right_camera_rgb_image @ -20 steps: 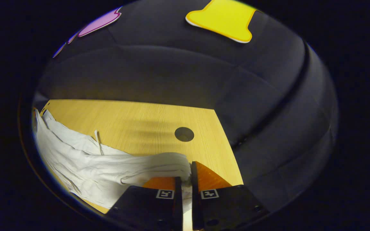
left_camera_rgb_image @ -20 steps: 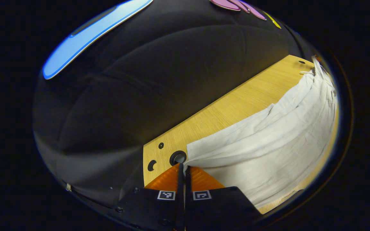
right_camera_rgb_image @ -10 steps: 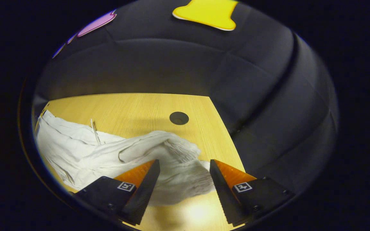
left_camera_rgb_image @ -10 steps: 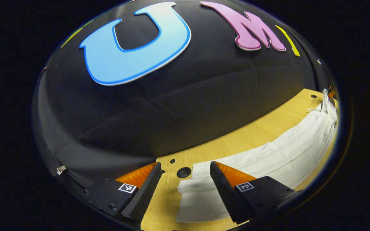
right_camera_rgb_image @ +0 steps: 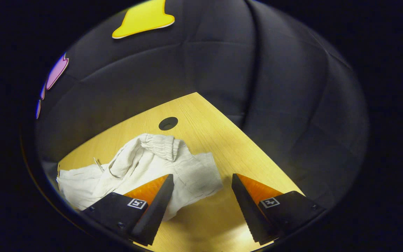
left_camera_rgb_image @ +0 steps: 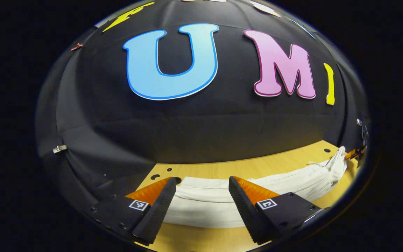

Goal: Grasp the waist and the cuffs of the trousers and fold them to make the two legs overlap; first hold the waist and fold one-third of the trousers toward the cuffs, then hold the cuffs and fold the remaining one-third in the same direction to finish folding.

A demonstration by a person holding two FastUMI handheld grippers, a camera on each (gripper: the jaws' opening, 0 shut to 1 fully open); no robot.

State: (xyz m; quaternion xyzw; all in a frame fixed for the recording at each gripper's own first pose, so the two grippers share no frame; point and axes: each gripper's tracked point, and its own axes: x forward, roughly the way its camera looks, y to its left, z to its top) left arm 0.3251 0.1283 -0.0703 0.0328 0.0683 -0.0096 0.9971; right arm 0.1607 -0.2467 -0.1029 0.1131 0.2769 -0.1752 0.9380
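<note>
White trousers (left_camera_rgb_image: 201, 204) lie stretched along the wooden table (left_camera_rgb_image: 243, 168), legs laid one over the other. In the left gripper view the cuff end lies flat between and beyond my fingers, and the cloth runs off right to the bunched waist (left_camera_rgb_image: 336, 159). My left gripper (left_camera_rgb_image: 198, 206) stands open above the cuffs, holding nothing. In the right gripper view the waist (right_camera_rgb_image: 161, 145) with its gathered band is rumpled and humped on the table (right_camera_rgb_image: 215, 140). My right gripper (right_camera_rgb_image: 201, 206) is open just short of the cloth's edge (right_camera_rgb_image: 194, 182), nothing between its fingers.
A round cable hole (right_camera_rgb_image: 168, 123) sits in the table beyond the waist. Small holes (left_camera_rgb_image: 155, 176) mark the table corner near the cuffs. The table's right edge (right_camera_rgb_image: 257, 140) and far corner are close, with the black booth wall behind.
Both grippers were shut on the trousers a second ago, left on the cuffs and right on the waist. They let go, opened, and have drawn back and up; the cloth settled on the table.
</note>
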